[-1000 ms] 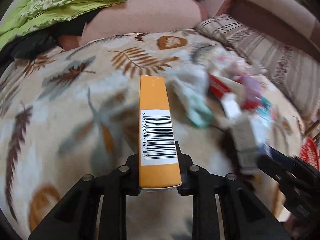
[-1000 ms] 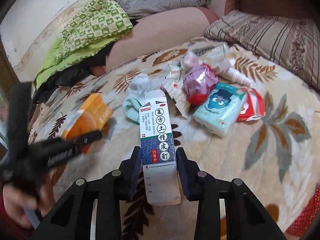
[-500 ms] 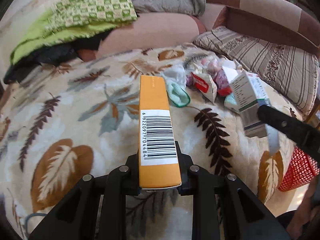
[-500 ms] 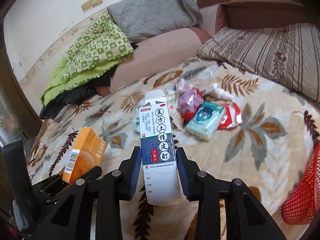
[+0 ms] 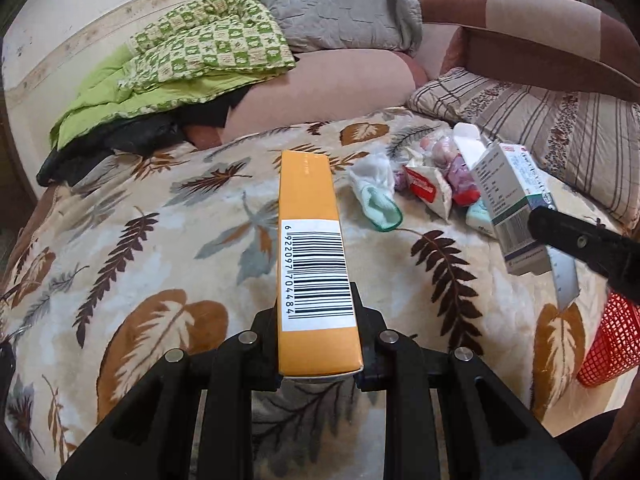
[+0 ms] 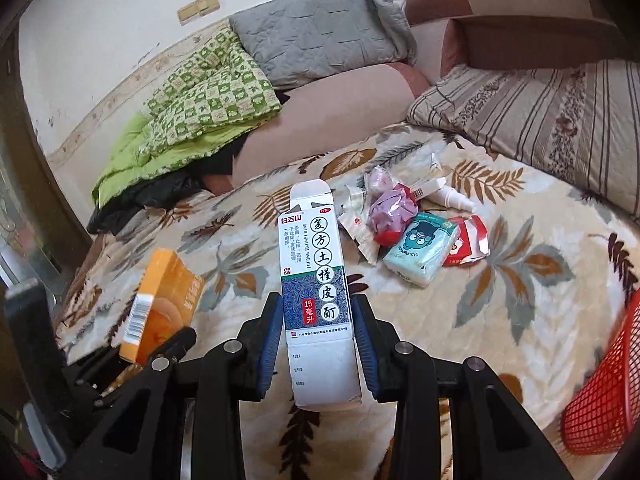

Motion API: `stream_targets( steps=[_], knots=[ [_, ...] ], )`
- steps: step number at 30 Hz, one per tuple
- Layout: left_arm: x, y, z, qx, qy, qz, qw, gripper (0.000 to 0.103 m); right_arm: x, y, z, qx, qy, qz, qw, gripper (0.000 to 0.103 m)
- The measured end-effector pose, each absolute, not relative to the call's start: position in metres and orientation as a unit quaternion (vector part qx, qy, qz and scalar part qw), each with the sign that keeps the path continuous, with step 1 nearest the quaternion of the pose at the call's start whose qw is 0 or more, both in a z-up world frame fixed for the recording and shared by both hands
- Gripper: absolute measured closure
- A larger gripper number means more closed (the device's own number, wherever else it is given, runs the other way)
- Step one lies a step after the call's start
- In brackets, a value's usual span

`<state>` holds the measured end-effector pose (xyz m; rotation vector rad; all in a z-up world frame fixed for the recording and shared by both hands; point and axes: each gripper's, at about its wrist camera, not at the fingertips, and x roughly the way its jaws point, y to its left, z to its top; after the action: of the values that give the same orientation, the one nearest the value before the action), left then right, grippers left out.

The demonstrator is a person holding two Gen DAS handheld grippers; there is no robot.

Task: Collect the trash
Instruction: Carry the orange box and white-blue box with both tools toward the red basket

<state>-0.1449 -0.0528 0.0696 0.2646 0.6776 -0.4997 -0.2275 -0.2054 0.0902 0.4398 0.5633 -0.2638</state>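
My left gripper [image 5: 318,320] is shut on a long orange box [image 5: 310,240] with a barcode label, held above the bed. My right gripper [image 6: 318,320] is shut on a white and blue medicine box [image 6: 314,276] with its top flap open. Each view shows the other hand's load: the medicine box [image 5: 510,196] at the right, the orange box [image 6: 160,304] at the left. On the leaf-patterned blanket [image 6: 500,300] lies a pile of trash: a teal tissue pack [image 6: 420,252], a red and white wrapper [image 6: 468,240], a crumpled purple bag [image 6: 390,210], a white spray bottle [image 6: 452,198] and a white-green sock [image 5: 378,200].
A red mesh basket [image 6: 604,392] stands off the bed's edge at lower right, also the red mesh basket [image 5: 610,344]. A striped pillow [image 6: 560,120], a grey pillow [image 6: 320,40], a green quilt [image 6: 192,116] and a pink bolster [image 5: 320,96] line the far side of the bed.
Both grippers have pulled back and risen from the trash pile, each still holding its box. The pile looks smaller and farther, and the red basket has come into view.
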Motion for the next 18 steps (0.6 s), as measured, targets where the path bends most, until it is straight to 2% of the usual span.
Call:
stream_targets(
  steps=[10,15,18],
  knots=[
    [-0.135,-0.052,0.073,0.093,0.349,-0.234,0.903,0.080,-0.231,-0.211,0.092,0.243,0.270,-0.115,0.925,0.065],
    [-0.136,-0.050,0.069,0.090,0.340,-0.231,0.907,0.080,-0.228,-0.200,0.095,0.216,0.273,-0.111,0.931,0.065],
    [-0.130,-0.056,0.057,0.091,0.363,-0.238,0.896,0.080,-0.226,-0.202,0.091,0.214,0.275,-0.112,0.931,0.065]
  ],
)
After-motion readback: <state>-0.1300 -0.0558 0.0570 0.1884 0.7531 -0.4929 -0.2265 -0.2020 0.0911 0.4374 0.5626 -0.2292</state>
